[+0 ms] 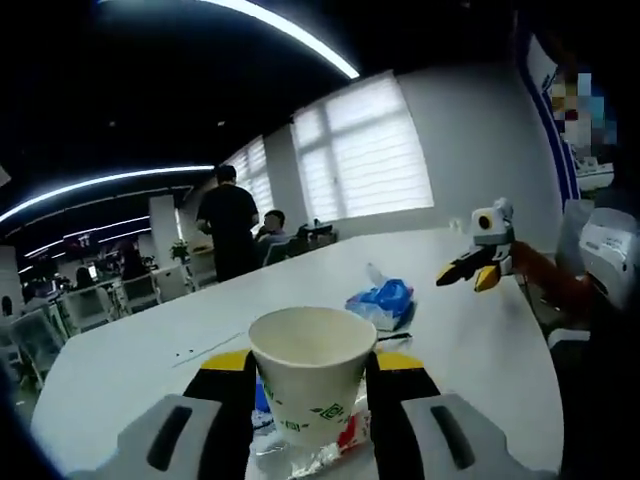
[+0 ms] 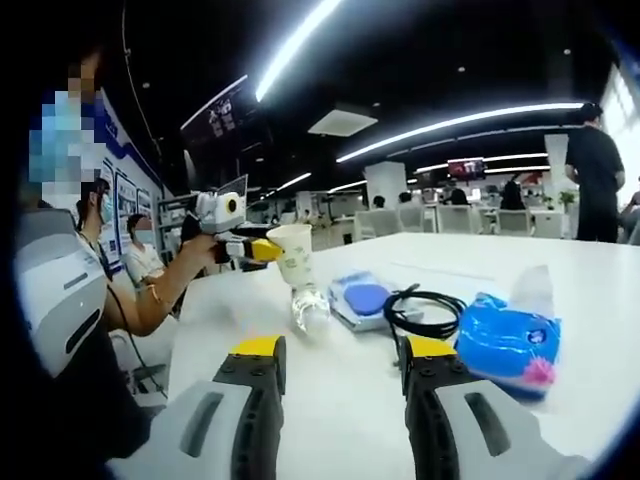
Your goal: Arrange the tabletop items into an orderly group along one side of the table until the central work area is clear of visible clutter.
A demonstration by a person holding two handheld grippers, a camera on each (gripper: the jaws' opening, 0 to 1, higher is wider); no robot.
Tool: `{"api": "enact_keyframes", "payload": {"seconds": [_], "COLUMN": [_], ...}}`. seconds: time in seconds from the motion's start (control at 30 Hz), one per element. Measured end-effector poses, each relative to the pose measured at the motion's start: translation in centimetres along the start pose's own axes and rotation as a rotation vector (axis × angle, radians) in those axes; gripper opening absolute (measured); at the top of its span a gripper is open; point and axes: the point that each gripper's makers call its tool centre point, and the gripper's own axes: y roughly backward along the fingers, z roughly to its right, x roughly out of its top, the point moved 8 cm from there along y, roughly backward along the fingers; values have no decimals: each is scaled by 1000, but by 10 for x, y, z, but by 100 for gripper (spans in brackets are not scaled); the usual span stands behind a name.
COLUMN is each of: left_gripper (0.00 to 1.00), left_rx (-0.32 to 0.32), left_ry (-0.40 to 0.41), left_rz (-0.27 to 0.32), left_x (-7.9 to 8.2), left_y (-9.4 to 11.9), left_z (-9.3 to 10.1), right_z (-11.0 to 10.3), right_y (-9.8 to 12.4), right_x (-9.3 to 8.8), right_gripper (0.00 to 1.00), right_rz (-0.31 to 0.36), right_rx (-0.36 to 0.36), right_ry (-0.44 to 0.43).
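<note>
Clearly the left claw (image 1: 312,385) is clenched on a paper cup (image 1: 310,372), held above the white worktop (image 1: 480,340). Meanwhile the right claw (image 2: 340,365) hangs released near a blue tissue pack (image 2: 508,340) and a black cable (image 2: 425,308).

Upright paper cup (image 1: 310,372) above table (image 1: 480,340), beside blue tissue pack (image 1: 383,301).

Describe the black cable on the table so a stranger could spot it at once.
On the white table, look between the flat blue-topped pad and the blue tissue pack. The black cable lies there in a loose coil, the only dark, thin, looped thing among pale and blue items.
</note>
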Motion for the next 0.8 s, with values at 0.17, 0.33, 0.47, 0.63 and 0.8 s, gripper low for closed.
{"api": "enact_keyframes", "payload": {"seconds": [0.17,0.33,0.47,0.63,0.8], "left_gripper": [42,42,42,42,42], "left_rx": [24,60,99,124,169], "left_ry": [12,22,36,43,68], "left_rz": [16,22,29,39,47], "left_x": [-8,-13,-18,-25,-31], "left_y": [9,18,25,29,32], "left_z": [-9,-19,-30,-42,-55], "right_z": [-2,-2,-2,-3,-4], "right_y": [-4,-11,-15,-20,-23], "right_x": [2,4,4,3,4], "right_gripper": [44,44,44,44,44], "right_rz": [-8,-15,-20,-24,-29], "right_rx": [3,8,15,19,28], "right_ry": [5,8,8,3,7]}}
